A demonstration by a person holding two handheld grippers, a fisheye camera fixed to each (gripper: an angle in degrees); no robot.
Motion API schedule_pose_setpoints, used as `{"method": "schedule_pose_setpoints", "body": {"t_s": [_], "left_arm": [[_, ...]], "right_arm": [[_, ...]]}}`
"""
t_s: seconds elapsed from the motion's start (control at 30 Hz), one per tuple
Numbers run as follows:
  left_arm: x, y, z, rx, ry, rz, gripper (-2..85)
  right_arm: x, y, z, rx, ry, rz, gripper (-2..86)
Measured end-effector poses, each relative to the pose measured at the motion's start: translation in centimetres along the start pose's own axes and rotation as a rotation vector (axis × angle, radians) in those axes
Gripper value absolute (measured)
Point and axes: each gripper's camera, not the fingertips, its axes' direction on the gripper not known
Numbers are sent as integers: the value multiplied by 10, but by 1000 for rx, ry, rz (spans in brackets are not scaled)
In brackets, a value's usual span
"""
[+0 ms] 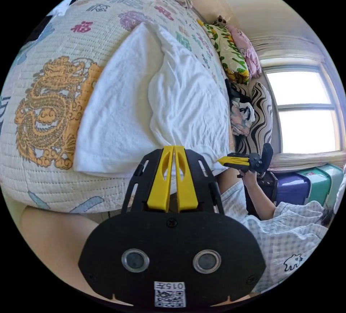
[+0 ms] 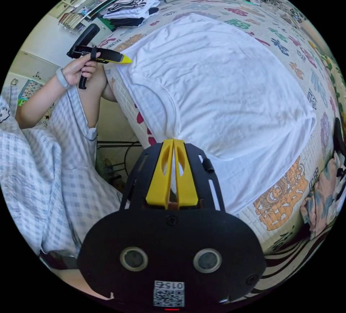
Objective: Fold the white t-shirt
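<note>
white t-shirt (image 1: 144,104) | lay spread on quilt (image 1: 47,75), near edge by person | left gripper (image 1: 174,149) pinched shut on hem, right gripper (image 2: 173,143) clamped on hem too | risk: thin bite, uneven pull could slip cloth free, skew fold

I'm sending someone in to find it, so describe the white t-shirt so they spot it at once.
Start at the bed with the quilted cover printed with an orange dragon. The white t-shirt lies spread beside that dragon at the cover's edge, the only plain, unprinted cloth there.
</note>
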Motion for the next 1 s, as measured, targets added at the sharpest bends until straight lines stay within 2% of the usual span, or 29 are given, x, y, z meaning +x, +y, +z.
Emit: {"method": "schedule_pose_setpoints", "body": {"t_s": [0.2,0.37,0.53,0.7,0.87,1.0], "left_arm": [[-7,22,-31,76,-8,8,1],[-17,23,0,-21,137,-40,66],[-25,19,23,5,166,-88,8],[-23,36,-2,53,125,-50,-3],[-29,45,1,56,125,-68,32],[-32,45,13,24,116,-107,68]], "right_arm": [[-27,4,17,52,69,-3,-7],[-33,-6,36,81,7,37,-7],[-40,-21,60,47,12,48,-7],[-53,-34,72,15,-37,6,-5],[-62,-47,92,42,110,26,11],[-59,-75,103,52,173,18,76]]}}
